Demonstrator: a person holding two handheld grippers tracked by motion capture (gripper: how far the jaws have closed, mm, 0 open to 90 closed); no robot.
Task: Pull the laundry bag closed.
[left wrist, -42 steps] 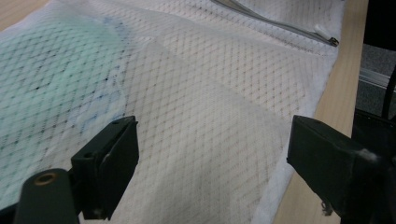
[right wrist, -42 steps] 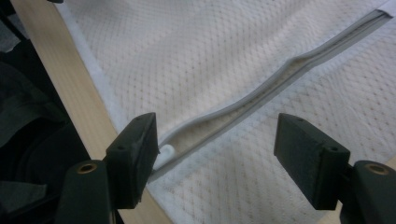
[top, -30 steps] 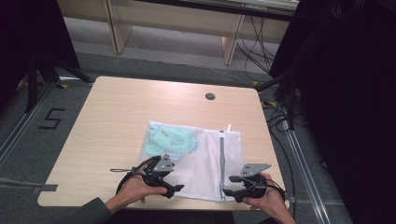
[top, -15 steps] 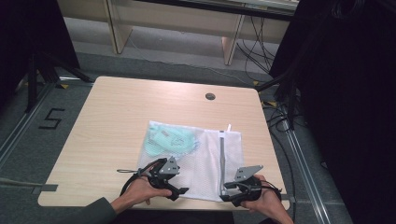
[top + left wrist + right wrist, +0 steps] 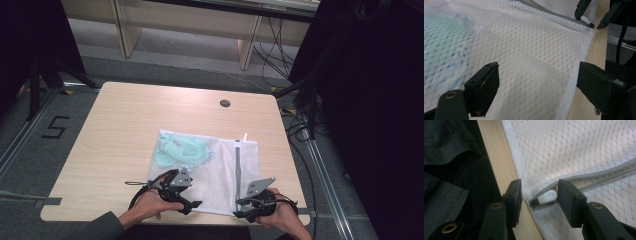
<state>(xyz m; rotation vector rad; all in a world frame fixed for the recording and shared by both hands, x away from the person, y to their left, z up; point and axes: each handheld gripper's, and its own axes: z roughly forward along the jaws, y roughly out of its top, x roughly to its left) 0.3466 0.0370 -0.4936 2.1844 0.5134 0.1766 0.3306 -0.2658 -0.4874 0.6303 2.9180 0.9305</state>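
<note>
The mesh laundry bag (image 5: 210, 172) lies flat at the table's (image 5: 125, 125) near edge, its zipper (image 5: 237, 162) running away from the person. The right gripper (image 5: 539, 195), nearer, has just been narrowing around the white zipper pull (image 5: 547, 196), not yet pinching. The left gripper (image 5: 534, 85) stands wide over the bag, unmoved.

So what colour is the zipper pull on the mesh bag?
White, on a grey zipper track; the zipper pull shows best in the right gripper view.
</note>
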